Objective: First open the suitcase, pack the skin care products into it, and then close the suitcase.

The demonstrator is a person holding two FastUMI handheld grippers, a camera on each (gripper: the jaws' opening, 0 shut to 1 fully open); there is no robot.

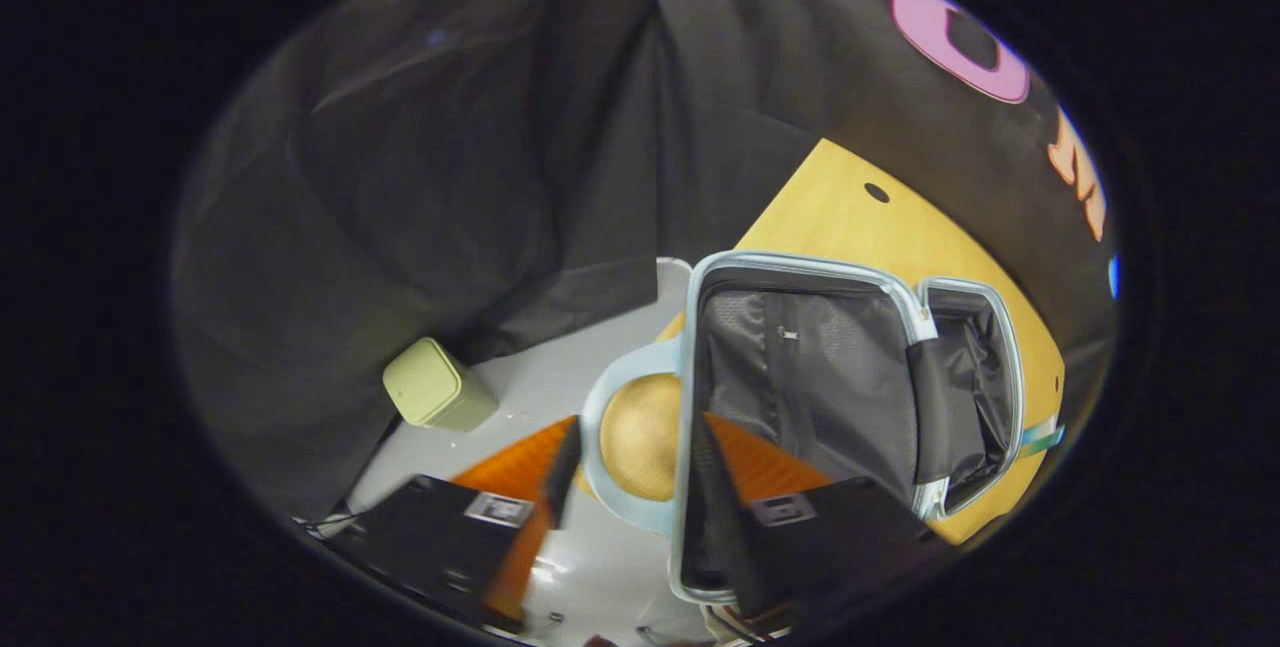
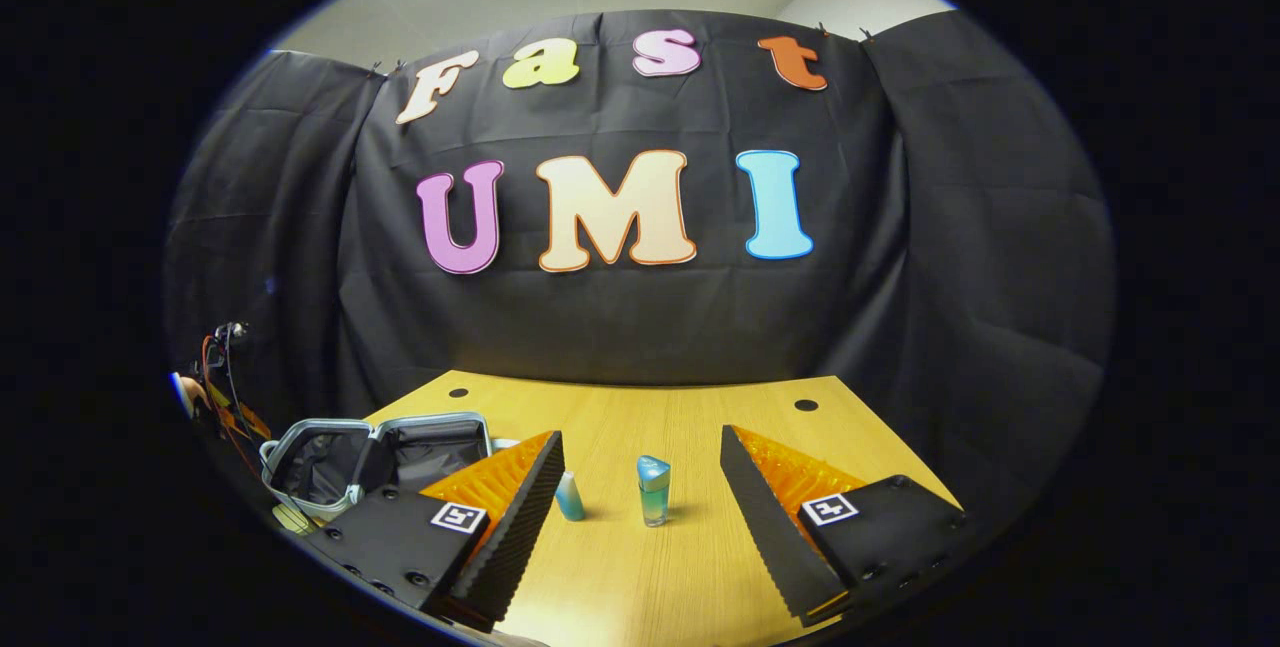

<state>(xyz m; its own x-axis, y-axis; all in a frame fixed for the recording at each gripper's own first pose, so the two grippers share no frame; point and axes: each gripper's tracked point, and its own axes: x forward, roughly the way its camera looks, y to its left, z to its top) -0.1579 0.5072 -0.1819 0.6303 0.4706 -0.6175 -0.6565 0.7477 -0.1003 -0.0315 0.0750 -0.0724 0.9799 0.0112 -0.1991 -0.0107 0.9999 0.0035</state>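
Note:
In the left gripper view the small suitcase (image 1: 800, 377) lies open on the wooden table (image 1: 850, 217), showing its grey lined half and a smaller dark half (image 1: 970, 397). My left gripper (image 1: 638, 427) is open at the suitcase's near rim, which runs just inside its right-hand finger. In the right gripper view the open suitcase (image 2: 370, 452) sits at the table's left end. A blue-green bottle (image 2: 653, 492) stands upright mid-table, and a smaller blue bottle (image 2: 570, 497) is half hidden by a finger. My right gripper (image 2: 640, 517) is open, short of both bottles.
Below the table edge a round stool (image 1: 640, 437) with a wooden seat stands on the pale floor, with a light green bin (image 1: 435, 387) farther left. Black cloth walls close in the table (image 2: 700, 567). A hand with cables (image 2: 210, 387) shows at the far left.

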